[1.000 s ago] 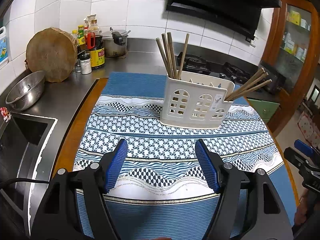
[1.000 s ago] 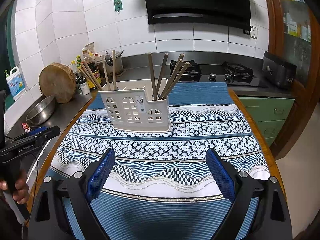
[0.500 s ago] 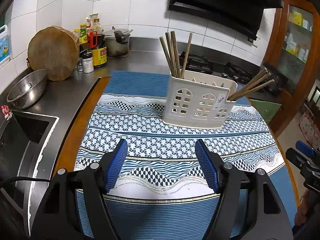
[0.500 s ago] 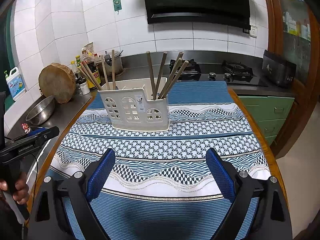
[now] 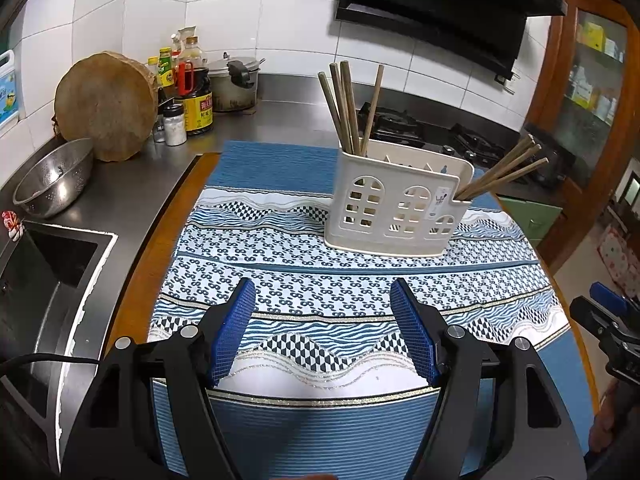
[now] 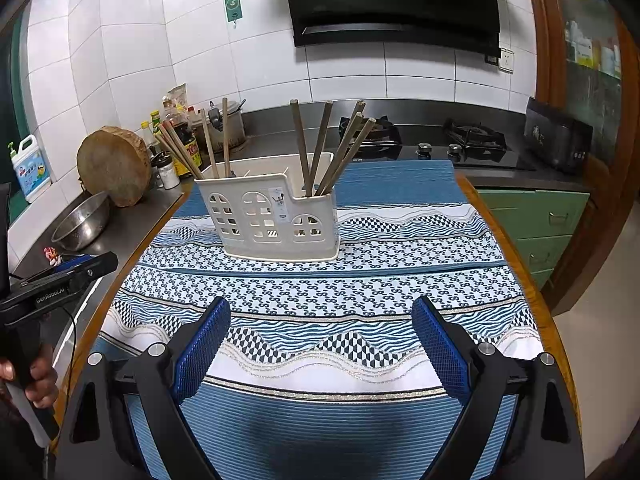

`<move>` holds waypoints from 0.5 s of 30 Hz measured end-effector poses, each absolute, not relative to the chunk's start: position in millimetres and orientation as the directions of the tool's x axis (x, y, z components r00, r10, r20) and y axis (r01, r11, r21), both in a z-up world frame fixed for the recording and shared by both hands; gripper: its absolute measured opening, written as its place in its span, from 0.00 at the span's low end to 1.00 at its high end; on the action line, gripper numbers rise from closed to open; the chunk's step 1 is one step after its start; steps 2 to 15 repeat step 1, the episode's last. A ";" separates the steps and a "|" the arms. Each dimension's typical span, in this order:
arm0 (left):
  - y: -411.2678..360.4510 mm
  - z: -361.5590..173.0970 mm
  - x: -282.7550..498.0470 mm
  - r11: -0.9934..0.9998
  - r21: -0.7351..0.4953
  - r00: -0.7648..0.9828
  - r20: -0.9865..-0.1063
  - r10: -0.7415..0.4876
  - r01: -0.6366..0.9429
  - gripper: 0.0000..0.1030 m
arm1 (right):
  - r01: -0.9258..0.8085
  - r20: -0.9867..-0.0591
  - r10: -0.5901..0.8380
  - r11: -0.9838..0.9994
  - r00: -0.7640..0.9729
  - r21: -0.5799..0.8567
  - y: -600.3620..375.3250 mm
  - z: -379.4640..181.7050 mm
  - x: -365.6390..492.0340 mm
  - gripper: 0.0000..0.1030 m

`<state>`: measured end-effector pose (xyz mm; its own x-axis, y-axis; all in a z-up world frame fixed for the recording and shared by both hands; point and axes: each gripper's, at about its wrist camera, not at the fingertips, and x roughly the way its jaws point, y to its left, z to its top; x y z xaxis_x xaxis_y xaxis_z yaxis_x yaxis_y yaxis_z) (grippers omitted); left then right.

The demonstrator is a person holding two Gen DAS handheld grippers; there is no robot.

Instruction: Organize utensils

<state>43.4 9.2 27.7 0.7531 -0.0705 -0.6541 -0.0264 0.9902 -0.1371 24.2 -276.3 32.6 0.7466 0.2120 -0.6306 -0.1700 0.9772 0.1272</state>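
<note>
A cream plastic utensil holder (image 5: 394, 208) (image 6: 272, 218) with arched cut-outs stands on the patterned blue tablecloth (image 5: 360, 276) (image 6: 320, 292). Brown chopsticks stand in its left compartment (image 5: 348, 108) (image 6: 192, 148) and lean out of its right compartment (image 5: 500, 172) (image 6: 332, 148). My left gripper (image 5: 324, 328) is open and empty, low over the cloth's near part, well short of the holder. My right gripper (image 6: 322, 344) is open and empty, likewise in front of the holder. Each gripper shows at the edge of the other's view, the left (image 6: 60, 280) and the right (image 5: 608, 320).
Left of the table is a steel counter with a sink (image 5: 44, 276), a metal colander (image 5: 52, 180), a round wooden chopping block (image 5: 106, 106), sauce bottles (image 5: 192, 96) and a pot (image 5: 234, 84). A gas hob (image 6: 460, 144) lies behind. Green drawers (image 6: 536, 224) stand at right.
Both views have shifted slightly, the left wrist view most. The holder sits a little further right in the left view. Both grippers stay open.
</note>
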 end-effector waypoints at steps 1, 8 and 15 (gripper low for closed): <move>9.0 27.8 43.8 0.990 -0.138 0.753 -0.654 -0.071 -0.026 0.68 | -0.169 -0.630 0.211 0.977 0.747 0.127 -276.2 32.6 24.2 0.86; 9.0 27.8 43.8 0.990 -0.138 0.753 -0.654 -0.071 -0.026 0.68 | -0.169 -0.630 0.211 0.977 0.747 0.127 -276.2 32.6 24.2 0.86; 9.0 27.8 43.8 0.990 -0.138 0.753 -0.654 -0.071 -0.026 0.68 | -0.169 -0.630 0.211 0.977 0.747 0.127 -276.2 32.6 24.2 0.86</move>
